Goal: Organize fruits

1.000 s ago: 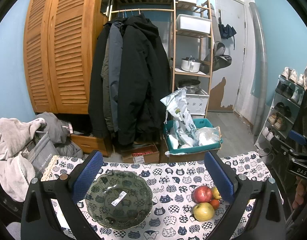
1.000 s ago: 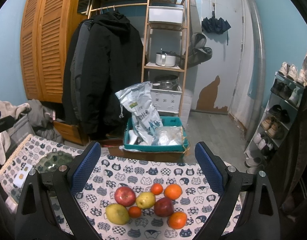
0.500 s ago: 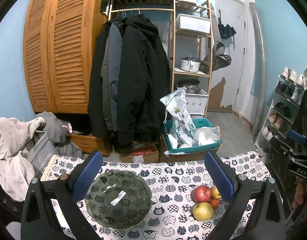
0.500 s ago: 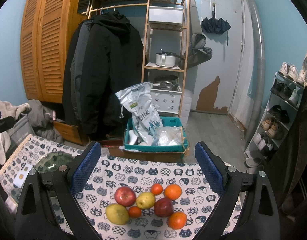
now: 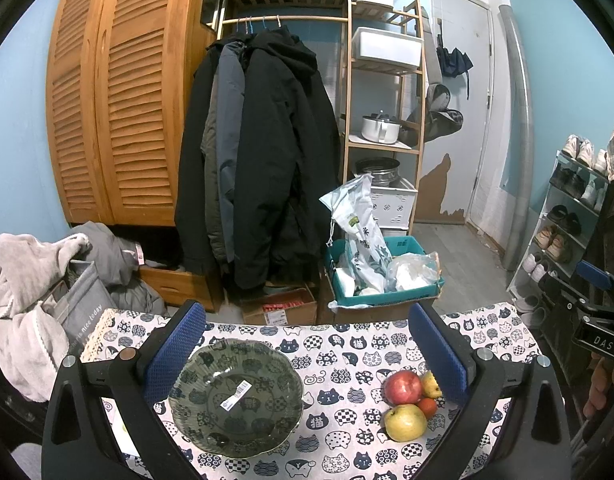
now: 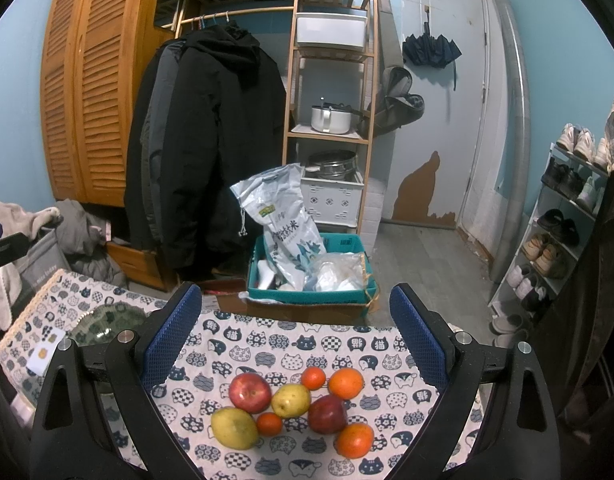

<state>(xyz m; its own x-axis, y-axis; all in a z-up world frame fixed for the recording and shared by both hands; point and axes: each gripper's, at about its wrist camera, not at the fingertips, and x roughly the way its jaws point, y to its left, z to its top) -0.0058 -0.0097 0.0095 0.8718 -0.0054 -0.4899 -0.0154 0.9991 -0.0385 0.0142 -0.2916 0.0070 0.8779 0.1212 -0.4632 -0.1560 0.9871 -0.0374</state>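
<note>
Several fruits lie in a cluster on the cat-print tablecloth (image 6: 291,344): a red apple (image 6: 250,391), a yellow-green pear (image 6: 234,428), a second pear (image 6: 291,400), a dark red apple (image 6: 327,414), oranges (image 6: 345,383) and small tangerines (image 6: 269,424). An empty green glass bowl (image 5: 236,397) with a sticker sits to their left. My left gripper (image 5: 305,350) is open above the bowl. My right gripper (image 6: 295,332) is open above the fruits. Both are empty. Part of the cluster shows in the left wrist view (image 5: 403,387).
Beyond the table's far edge stand a teal crate (image 6: 307,268) with bags on a cardboard box, hanging coats (image 5: 259,152), a wooden shelf (image 6: 331,80) and a shoe rack (image 6: 563,216). A pile of clothes (image 5: 23,280) lies at the left. A small card (image 6: 41,354) lies near the bowl.
</note>
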